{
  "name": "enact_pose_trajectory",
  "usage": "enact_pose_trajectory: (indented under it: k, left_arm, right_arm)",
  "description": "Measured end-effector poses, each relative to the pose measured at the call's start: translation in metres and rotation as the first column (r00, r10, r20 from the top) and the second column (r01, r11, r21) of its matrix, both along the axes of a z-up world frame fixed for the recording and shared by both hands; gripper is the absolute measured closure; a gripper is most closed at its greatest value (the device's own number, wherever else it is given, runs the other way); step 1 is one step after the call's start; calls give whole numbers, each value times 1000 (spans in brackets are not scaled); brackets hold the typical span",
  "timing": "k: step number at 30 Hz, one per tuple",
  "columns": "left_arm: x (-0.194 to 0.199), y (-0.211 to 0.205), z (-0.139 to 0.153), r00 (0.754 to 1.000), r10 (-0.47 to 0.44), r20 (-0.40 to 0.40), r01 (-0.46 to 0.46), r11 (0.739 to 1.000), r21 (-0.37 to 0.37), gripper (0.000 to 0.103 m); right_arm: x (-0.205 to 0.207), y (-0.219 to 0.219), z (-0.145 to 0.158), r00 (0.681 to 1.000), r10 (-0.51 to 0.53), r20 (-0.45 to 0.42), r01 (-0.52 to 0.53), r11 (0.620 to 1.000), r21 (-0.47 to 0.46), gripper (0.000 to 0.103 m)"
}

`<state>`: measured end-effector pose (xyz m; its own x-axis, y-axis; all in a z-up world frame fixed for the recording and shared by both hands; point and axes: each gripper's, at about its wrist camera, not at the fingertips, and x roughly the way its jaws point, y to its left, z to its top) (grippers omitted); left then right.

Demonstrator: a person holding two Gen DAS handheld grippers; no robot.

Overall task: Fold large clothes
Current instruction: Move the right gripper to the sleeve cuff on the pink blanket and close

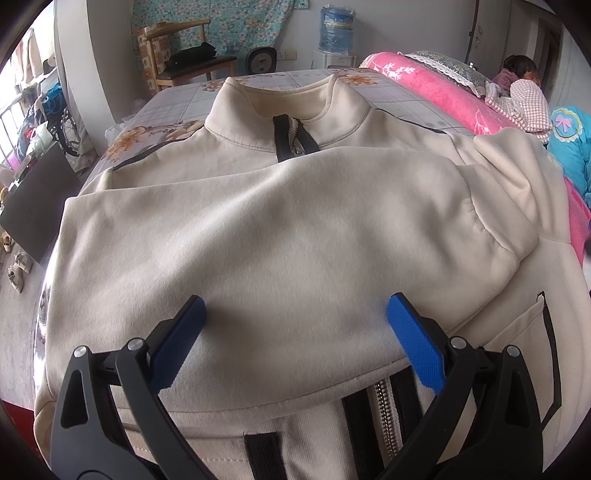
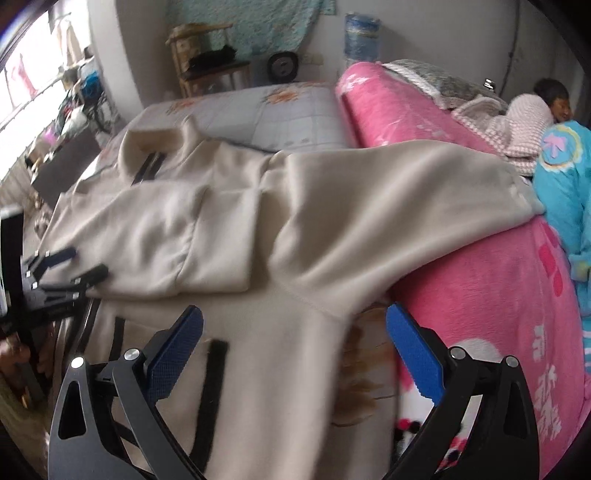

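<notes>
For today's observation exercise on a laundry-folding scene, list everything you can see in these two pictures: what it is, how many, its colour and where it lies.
cream zip-front fleece jacket: one, cream with black trim, spread on the bed, one sleeve folded across the chest
floral grid-print bedsheet: one, pale with orange flowers, under the jacket
pink plush blanket: one, pink, along the bed's right side, under the other sleeve
wooden chair: one, tan, beyond the bed, dark clothes on its seat
blue water-cooler bottle: one, by the far wall
reclining person: one, in checked pink, far right
left gripper: one, blue pads, open over the folded sleeve
right gripper: one, blue pads, open above the jacket's side
</notes>
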<state>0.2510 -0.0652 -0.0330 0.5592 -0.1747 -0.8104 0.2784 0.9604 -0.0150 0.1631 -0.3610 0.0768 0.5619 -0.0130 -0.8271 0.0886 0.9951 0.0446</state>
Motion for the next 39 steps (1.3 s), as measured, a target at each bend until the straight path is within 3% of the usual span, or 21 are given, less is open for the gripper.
enact_pose_trajectory:
  k: [5,10,13,24,27,30,32,35,39]
  left_arm:
    - [0,0,0,1000,0,0,0,1000,0,8]
    - [0,0,0,1000,0,0,0,1000,-1,8]
    - [0,0,0,1000,0,1,0,1000,0,8]
    - [0,0,0,1000,-3,2,3,1000,-3,8]
    - [0,0,0,1000,-3,2,3,1000,-2,8]
    - [1,0,0,1000,-3,2,3,1000,-3,8]
    - [0,-1,0,1000,-5,2,5,1000,-4,8]
    - [0,-1,0,1000,-3,2,3,1000,-3,8]
    - [0,-1,0,1000,-4,2,4,1000,-3,8]
  right_arm:
    - [3,-98,13,966,-254,48,247,962,111,6]
    - [28,-160,13,911,-406,64,402,913,75,6]
    - [44,-198,6,850,-524,52,516,849,112,7]
    - [81,-281,-31,676,-737,16,719,664,204,28]
    - [84,-294,-38,632,-775,17,753,619,223,39]
    - [84,-301,-45,630,-777,15,750,613,248,59]
    - [81,-302,-48,629,-777,20,751,614,243,79]
    - [80,-302,-46,634,-772,31,740,618,264,93]
    - [71,-289,-25,661,-743,103,699,660,274,95]
